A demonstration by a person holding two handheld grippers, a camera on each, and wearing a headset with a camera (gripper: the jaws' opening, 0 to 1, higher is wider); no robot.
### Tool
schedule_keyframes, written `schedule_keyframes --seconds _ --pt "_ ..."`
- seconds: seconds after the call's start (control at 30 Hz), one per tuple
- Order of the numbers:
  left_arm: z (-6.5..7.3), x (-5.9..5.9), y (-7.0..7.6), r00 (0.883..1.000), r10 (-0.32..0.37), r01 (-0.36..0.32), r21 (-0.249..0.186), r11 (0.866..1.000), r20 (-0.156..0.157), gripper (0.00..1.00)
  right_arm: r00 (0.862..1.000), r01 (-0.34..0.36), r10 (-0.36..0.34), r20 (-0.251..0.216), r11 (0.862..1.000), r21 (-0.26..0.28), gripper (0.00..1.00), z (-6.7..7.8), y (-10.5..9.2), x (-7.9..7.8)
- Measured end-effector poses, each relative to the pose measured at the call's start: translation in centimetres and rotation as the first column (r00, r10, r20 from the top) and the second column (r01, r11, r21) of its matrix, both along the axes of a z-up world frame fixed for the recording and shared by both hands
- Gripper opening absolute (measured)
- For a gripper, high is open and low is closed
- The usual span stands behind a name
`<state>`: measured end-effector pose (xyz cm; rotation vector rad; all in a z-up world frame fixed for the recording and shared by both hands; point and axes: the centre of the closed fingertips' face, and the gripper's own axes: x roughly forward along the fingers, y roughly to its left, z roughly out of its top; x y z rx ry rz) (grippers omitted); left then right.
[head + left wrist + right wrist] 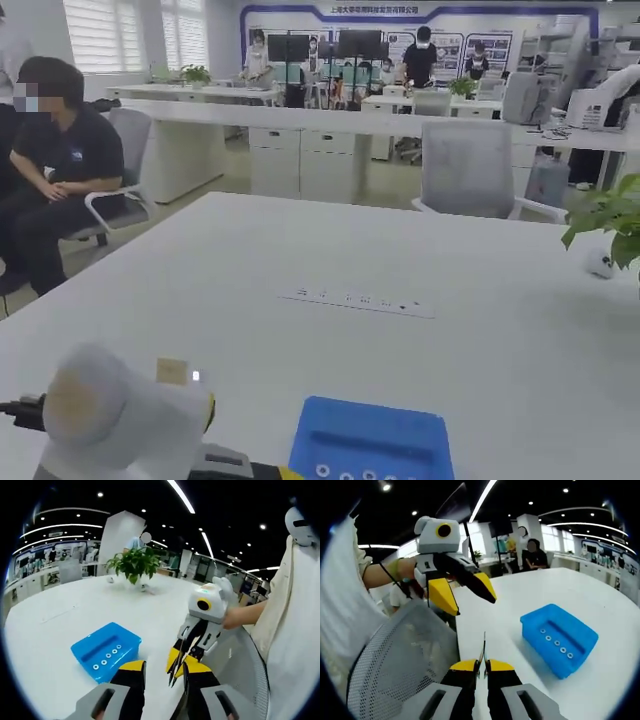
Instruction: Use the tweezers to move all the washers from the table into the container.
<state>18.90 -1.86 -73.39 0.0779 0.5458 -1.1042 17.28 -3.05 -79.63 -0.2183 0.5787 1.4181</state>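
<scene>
I count five washers (555, 643) in a row inside the one blue container (566, 669), ahead and to the right of my right tool (482, 669). One pair of tweezers (483, 651) sits pinched in that tool. One potted plant (132, 562) stands on the surface well beyond my left tool (165, 672).

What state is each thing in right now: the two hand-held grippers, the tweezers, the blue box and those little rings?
Left hand-held gripper: open, in the air, gripping nothing.
Right hand-held gripper: shut on the tweezers.
Tweezers: clamped between the right hand-held gripper's jaws, tips pointing forward.
Blue container: uncovered, upright on the table, holding washers.
Washers: five, lying flat in a row inside the container.
</scene>
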Motion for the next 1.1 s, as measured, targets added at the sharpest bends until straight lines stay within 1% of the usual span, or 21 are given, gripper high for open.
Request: schedule_keyframes --seconds 0.07,0.1,0.13,0.17,0.2,0.23,0.27,0.33,0.47,0.53,0.63,0.73,0.8,0.83,0.9,1.1 --pt "0.1 -0.2 -0.3 1.0 -0.024 0.024 0.004 1.0 0.002 0.26 1.0 -0.004 0.004 0.003 1.0 -0.002 0.04 0.0 0.0 -0.1" --pt "0.2 -0.3 -0.5 0.999 -0.045 0.045 0.018 0.999 0.013 0.26 1.0 -0.007 0.007 0.004 1.0 -0.005 0.04 0.0 0.0 -0.1" --pt "0.2 -0.3 -0.6 0.998 -0.057 0.056 0.026 0.998 0.017 0.26 1.0 -0.009 0.009 0.005 1.0 -0.007 0.04 0.0 0.0 -0.2" --pt "0.3 -0.3 -0.8 0.998 -0.063 0.062 0.027 0.998 0.016 0.26 1.0 -0.013 0.013 0.007 1.0 -0.012 0.04 -0.1 0.0 -0.2" --pt "0.4 -0.4 -1.0 0.996 -0.084 0.084 0.031 0.996 0.022 0.27 1.0 -0.015 0.015 0.009 1.0 -0.015 0.04 -0.1 0.0 -0.2" --pt "0.3 -0.5 -1.1 0.995 -0.099 0.098 0.04 0.994 0.02 0.26 1.0 -0.022 0.022 0.011 1.0 -0.022 0.04 -0.2 -0.1 -0.3" --pt "0.1 -0.7 -1.3 0.992 -0.123 0.121 0.063 0.991 0.025 0.25 1.0 -0.027 0.027 0.013 0.999 -0.027 0.04 -0.2 -0.1 -0.3" --pt "-0.2 -0.9 -1.7 0.987 -0.158 0.154 0.096 0.983 0.029 0.25 0.999 -0.036 0.037 0.023 0.999 -0.038 0.04 -0.3 -0.1 -0.4" --pt "-0.5 -1.3 -2.5 0.977 -0.211 0.206 0.127 0.97 0.028 0.21 0.998 -0.052 0.054 0.035 0.997 -0.055 0.04 -0.4 0.0 -0.4" --pt "-0.8 -1.5 -2.7 0.97 -0.24 0.234 0.155 0.96 0.028 0.19 0.998 -0.06 0.062 0.033 0.997 -0.056 0.04 -0.4 0.1 -0.5" --pt "-1.0 -1.6 -3.1 0.965 -0.263 0.256 0.164 0.953 0.02 0.17 0.997 -0.069 0.072 0.035 0.996 -0.06 0.04 -0.4 0.1 -0.6" --pt "-1.3 -1.7 -3.2 0.96 -0.279 0.274 0.18 0.945 0.008 0.17 0.995 -0.084 0.087 0.042 0.994 -0.076 0.04 -0.6 0.2 -0.8" --pt "-1.3 -1.8 -3.2 0.956 -0.293 0.286 0.19 0.939 0.009 0.16 0.994 -0.095 0.099 0.046 0.992 -0.089 0.04 -0.7 0.1 -1.0" --pt "-1.3 -1.8 -3.3 0.955 -0.298 0.291 0.194 0.937 0.005 0.15 0.994 -0.099 0.104 0.045 0.991 -0.09 0.04 -0.8 0.1 -1.0" --pt "-1.3 -1.9 -3.4 0.951 -0.31 0.302 0.202 0.932 0.007 0.13 0.993 -0.106 0.11 0.044 0.99 -0.092 0.04 -0.8 0.2 -1.1" --pt "-1.5 -1.9 -4.5 0.938 -0.347 0.336 0.225 0.914 0.007 0.09 0.991 -0.112 0.119 0.06 0.988 -0.11 0.04 -0.8 0.2 -1.0"
